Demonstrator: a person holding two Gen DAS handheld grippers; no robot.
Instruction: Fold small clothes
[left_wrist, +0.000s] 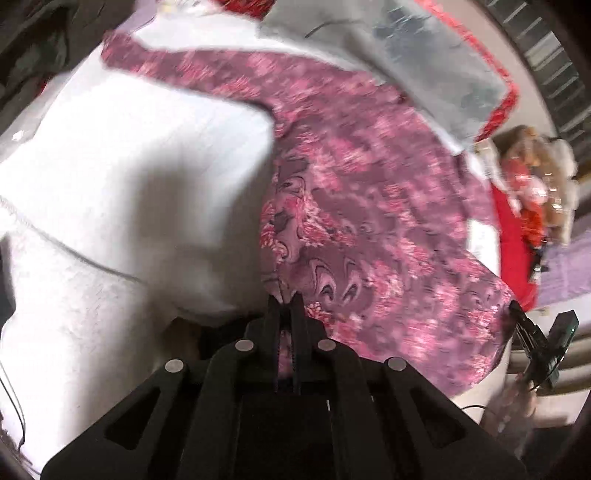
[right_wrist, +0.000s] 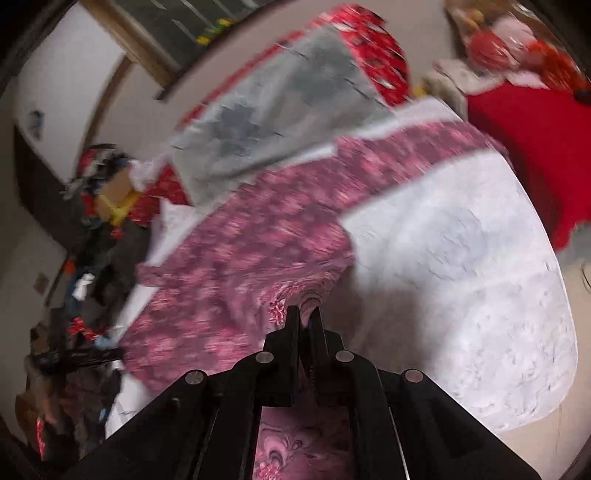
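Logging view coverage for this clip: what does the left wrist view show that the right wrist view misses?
Left only: the right claw pinching the far hem of the pink garment.
Right only: a clutter pile by the wall.
Both: the garment, each view's own claw shut on it, left claw, white sheet, grey cloth.

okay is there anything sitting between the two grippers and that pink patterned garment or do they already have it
Nothing visible stands between them. The left gripper is shut on an edge of the pink patterned garment, and the right gripper is shut on another edge. The rest of it lies on the white sheet.
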